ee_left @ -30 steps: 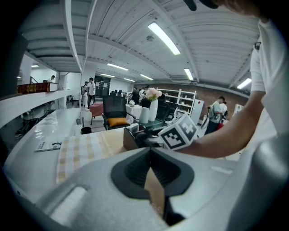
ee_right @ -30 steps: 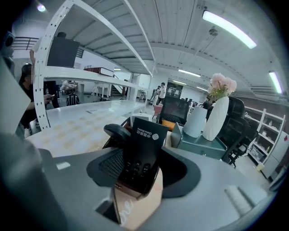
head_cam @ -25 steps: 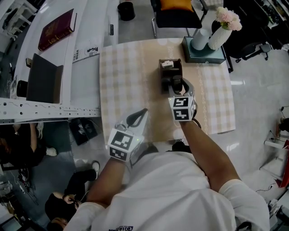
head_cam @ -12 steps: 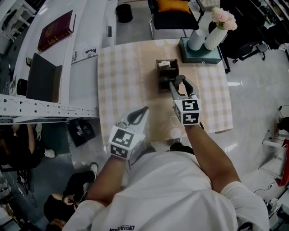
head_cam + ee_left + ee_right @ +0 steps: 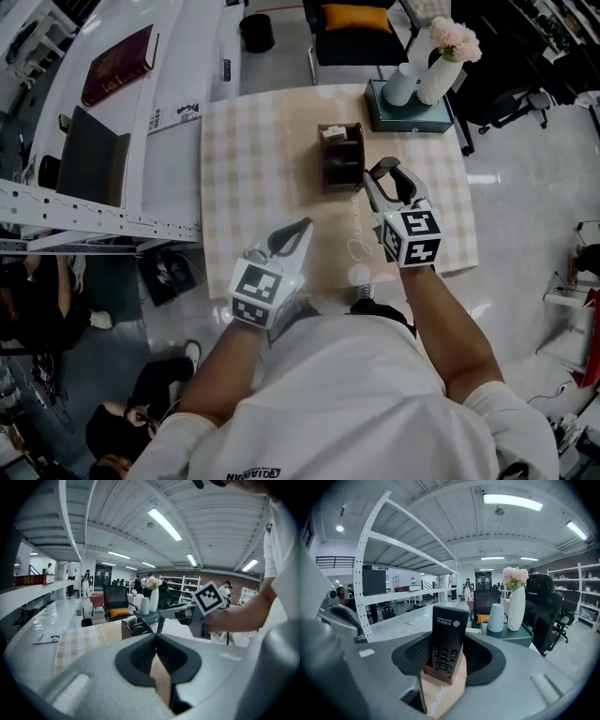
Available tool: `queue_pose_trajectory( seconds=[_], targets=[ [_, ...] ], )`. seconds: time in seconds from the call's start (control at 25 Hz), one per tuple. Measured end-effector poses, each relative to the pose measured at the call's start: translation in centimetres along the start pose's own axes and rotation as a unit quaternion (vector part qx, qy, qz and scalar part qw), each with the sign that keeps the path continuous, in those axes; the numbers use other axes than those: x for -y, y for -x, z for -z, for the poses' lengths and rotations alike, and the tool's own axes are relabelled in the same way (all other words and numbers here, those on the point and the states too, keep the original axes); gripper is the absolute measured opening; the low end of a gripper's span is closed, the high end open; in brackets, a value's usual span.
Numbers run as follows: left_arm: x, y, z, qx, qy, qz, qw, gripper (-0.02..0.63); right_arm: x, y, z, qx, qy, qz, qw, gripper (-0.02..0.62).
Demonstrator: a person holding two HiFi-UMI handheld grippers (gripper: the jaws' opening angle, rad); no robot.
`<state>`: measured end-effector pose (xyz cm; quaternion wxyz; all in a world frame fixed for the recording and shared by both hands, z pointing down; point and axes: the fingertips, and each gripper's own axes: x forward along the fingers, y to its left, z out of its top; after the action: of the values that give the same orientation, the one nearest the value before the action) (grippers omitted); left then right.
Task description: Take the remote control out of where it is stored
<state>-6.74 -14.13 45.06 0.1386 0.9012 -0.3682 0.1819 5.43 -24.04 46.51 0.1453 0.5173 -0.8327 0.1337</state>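
Looks like a big open office or lab floor: strip lights [image 5: 513, 499] on a bare ceiling, white perforated racks [image 5: 94, 222], black office chairs [image 5: 543, 611], a laptop [image 5: 89, 164] on a long white table [image 5: 187, 47], people [image 5: 86, 581] standing around further back, shiny pale floor [image 5: 525, 187].

The black slim plastic remote control [image 5: 447, 639] bears a small white "China Mobile" logo with Chinese characters at its 12 o'clock end, above the buttons, while the cursive lettering on the beige checked tablecloth [image 5: 443, 696] at 6 o'clock cannot be read.
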Motion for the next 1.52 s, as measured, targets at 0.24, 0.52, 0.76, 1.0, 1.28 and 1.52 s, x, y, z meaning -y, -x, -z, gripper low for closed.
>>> queue_pose_trajectory(
  seconds=[0.24,0.52,0.76,1.0,1.28,1.52],
  targets=[
    [0.9,-0.2,0.5,-0.011,0.001,0.001,0.9999,0.003,1.8,2.2,2.5,-0.047,-0.001,-0.007,0.999,0.207],
    [2.1,-0.8,0.9,-0.009,0.016,0.005,0.9998,0.003,4.6,4.4,9.0,-0.152,-0.010,-0.016,0.988,0.207],
    [3.0,-1.5,0.7,-0.009,0.016,0.006,0.9998,0.003,5.5,4.8,13.9,-0.240,-0.031,-0.032,0.970,0.207],
    [3.3,-1.5,0.5,-0.013,0.008,0.002,0.9999,0.003,6.7,2.6,14.8,-0.226,-0.053,-0.011,0.973,0.204],
    [2.7,-1.2,0.4,-0.016,0.008,-0.016,0.9997,0.003,7.9,-1.2,16.5,-0.248,-0.087,-0.001,0.965,0.193],
    [2.5,-1.0,0.7,-0.017,0.011,-0.027,0.9994,0.003,8.7,-2.4,18.5,-0.269,-0.118,0.001,0.956,0.181]
  ],
)
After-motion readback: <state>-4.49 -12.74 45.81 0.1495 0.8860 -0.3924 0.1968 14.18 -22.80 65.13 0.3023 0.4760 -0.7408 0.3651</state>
